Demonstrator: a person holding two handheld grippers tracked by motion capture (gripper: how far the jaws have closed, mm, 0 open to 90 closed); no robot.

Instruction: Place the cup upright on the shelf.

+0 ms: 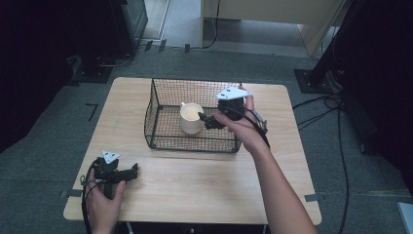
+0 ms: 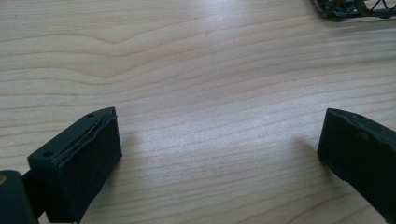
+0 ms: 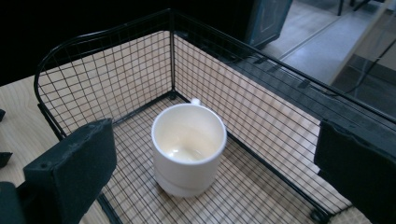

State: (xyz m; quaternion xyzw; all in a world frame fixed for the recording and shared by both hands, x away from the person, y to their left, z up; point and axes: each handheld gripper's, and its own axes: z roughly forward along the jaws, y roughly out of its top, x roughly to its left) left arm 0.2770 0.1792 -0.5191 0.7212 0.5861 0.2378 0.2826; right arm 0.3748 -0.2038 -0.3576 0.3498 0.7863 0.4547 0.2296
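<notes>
Nearest the camera in the high view, at about 7 o'clock on the bench (image 1: 204, 195), our left hand (image 1: 100, 197) rests with the left tongs (image 1: 135, 169) lying low on the wood. In the left gripper view their jaws stand wide apart with bare bench between them; they hold nothing.

The work is with the cup (image 1: 191, 118). It stands upright on the floor of the basket (image 1: 160, 87), which sits at about 12 o'clock on the bench, and the cup is a little left of the basket's middle. In the right gripper view the cup (image 3: 188, 147) is empty, its small handle turned to the far side.

The right tongs (image 1: 203, 118) are inside the basket, at the cup's 3 o'clock, just beside it. Their jaws are spread wide and grip nothing; we cannot tell whether a tip touches the cup wall.

We judge the job either at its close, with the cup set down and let go, or at the approach for a lift; the pictures do not settle which.

Our right forearm reaches in from 5 o'clock across the bench, wrist bent over the basket's near rim, hand (image 1: 243, 127) wrapped round the grip, tongs aimed leftward and slightly down at the cup.
</notes>
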